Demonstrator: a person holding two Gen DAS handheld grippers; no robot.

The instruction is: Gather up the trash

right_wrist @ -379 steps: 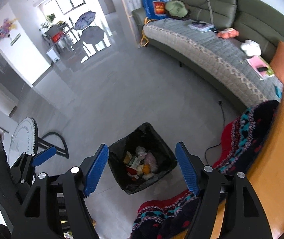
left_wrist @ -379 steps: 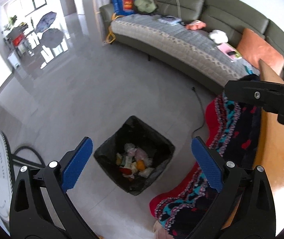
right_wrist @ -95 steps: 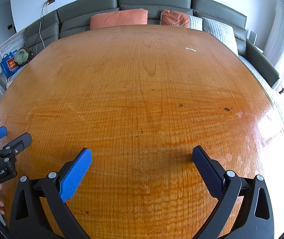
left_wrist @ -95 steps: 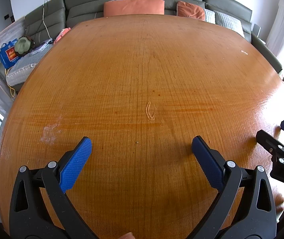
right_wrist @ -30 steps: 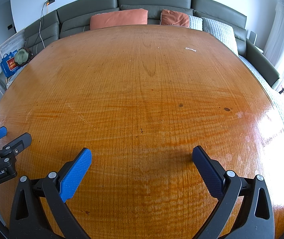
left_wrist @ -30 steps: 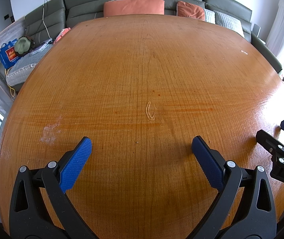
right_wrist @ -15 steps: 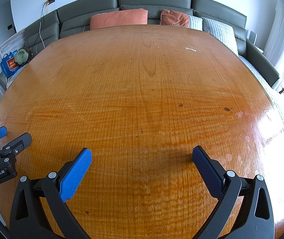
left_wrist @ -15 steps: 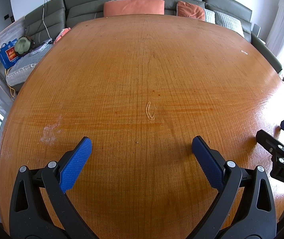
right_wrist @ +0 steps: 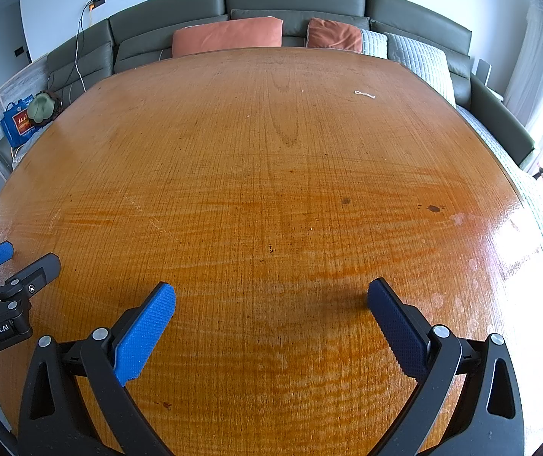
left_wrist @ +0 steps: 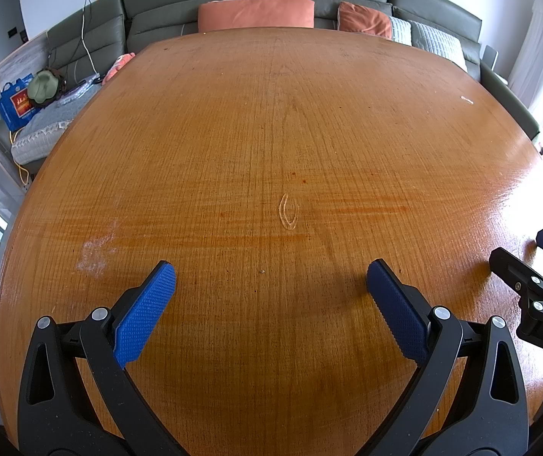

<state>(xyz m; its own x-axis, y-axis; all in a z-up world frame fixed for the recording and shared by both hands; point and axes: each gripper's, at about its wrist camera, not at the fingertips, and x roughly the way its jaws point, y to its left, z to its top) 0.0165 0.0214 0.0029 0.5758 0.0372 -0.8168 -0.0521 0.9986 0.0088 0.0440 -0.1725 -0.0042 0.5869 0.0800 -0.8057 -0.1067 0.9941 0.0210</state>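
Note:
My left gripper (left_wrist: 269, 271) is open and empty, held over the near part of a large wooden table (left_wrist: 271, 133). My right gripper (right_wrist: 271, 290) is open and empty too, over the same table (right_wrist: 271, 152). Each gripper shows at the edge of the other's view: the right one at the right of the left wrist view (left_wrist: 537, 266), the left one at the left of the right wrist view (right_wrist: 9, 266). A small white scrap (right_wrist: 364, 94) lies far off near the table's back right; it also shows in the left wrist view (left_wrist: 466, 100). A tiny crumb (left_wrist: 261, 272) lies between my left fingertips. No trash bin is in view.
A grey-green sofa (right_wrist: 290, 0) with orange cushions (right_wrist: 227, 36) curves behind the table. A blue bag (left_wrist: 15, 104) and a green hat (left_wrist: 43, 85) sit on its left part. The table bears an oval scratch (left_wrist: 288, 212) and dark stains (right_wrist: 433, 209).
Over the last 3 seconds nothing has visibly changed. About 12 seconds ago both grippers hung over a black trash bin on the floor; they now face the table.

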